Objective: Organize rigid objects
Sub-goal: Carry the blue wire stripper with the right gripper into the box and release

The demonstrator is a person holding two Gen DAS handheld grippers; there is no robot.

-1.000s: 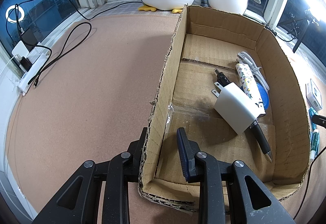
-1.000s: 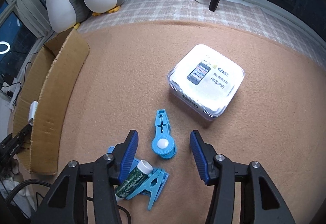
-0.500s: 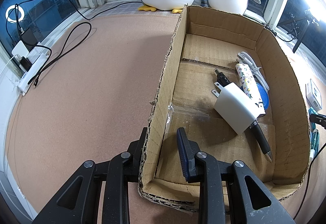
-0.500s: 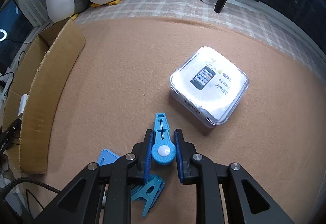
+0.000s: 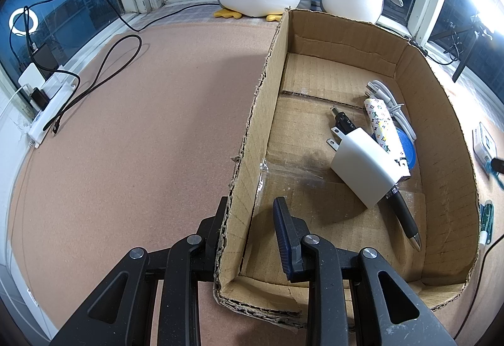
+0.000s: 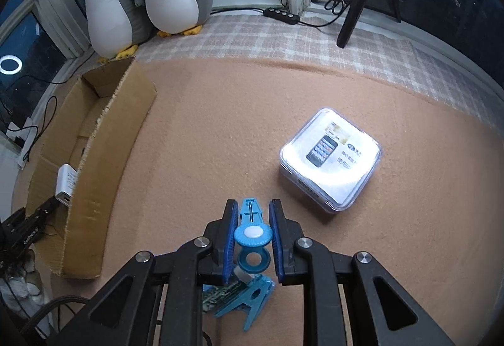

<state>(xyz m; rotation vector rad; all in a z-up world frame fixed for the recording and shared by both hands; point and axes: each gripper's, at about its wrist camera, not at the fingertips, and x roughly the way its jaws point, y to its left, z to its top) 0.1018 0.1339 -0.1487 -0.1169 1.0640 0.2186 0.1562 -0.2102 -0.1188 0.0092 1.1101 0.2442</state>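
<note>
The cardboard box (image 5: 352,175) straddles the left tongs (image 5: 252,221): one finger stands outside its near-left wall, one inside, with a gap on the inner side, so the wall is not pinched. If bumped, the box may slide. The right tongs (image 6: 251,234) are closed on the blue clip (image 6: 252,234), gripping its round head, with the clip raised off the carpet. The narrow hold may let it pivot or drop. The clear case (image 6: 330,158) lies ahead-right; a wide swing could strike it.
</note>
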